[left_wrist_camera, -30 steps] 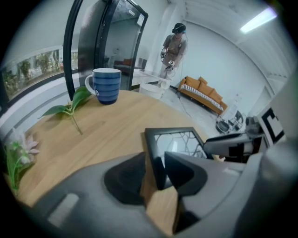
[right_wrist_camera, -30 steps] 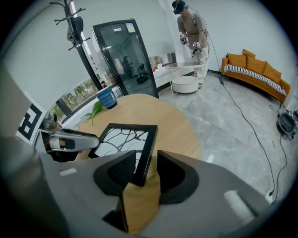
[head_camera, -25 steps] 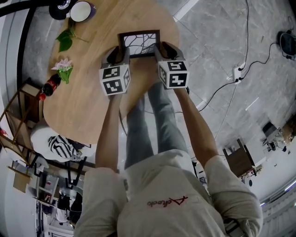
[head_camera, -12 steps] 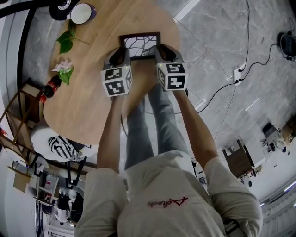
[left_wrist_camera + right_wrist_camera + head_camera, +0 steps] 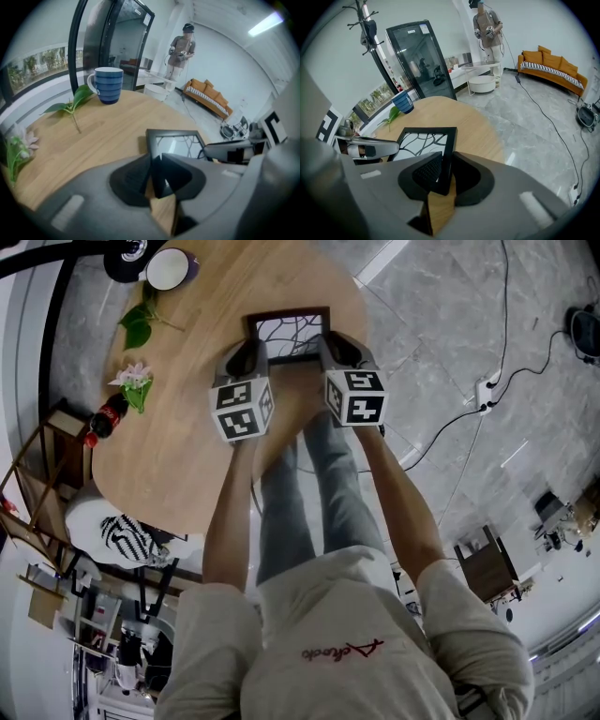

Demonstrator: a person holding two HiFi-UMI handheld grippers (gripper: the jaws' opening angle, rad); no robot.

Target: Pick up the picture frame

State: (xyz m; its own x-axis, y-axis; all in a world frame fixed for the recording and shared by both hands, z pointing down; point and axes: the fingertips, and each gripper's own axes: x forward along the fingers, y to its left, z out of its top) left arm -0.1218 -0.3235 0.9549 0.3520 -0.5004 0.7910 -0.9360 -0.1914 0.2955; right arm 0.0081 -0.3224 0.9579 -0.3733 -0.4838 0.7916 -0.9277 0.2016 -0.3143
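Picture frame (image 5: 289, 332): left tool (image 5: 247, 354), right tool (image 5: 332, 348) just clenched onto it | mug (image 5: 165, 266), leaf (image 5: 136, 326), bottle (image 5: 103, 416) apart

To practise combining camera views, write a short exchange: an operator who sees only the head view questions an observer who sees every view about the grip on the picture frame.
Operator: From above I cannot make out the jaws. Is the left gripper on the picture frame?
Observer: Yes. Its jaws, which have just been closing, clamp the frame's near left corner.
Operator: And the right gripper?
Observer: Its jaws, also just closing, pinch the frame's right edge near the corner.
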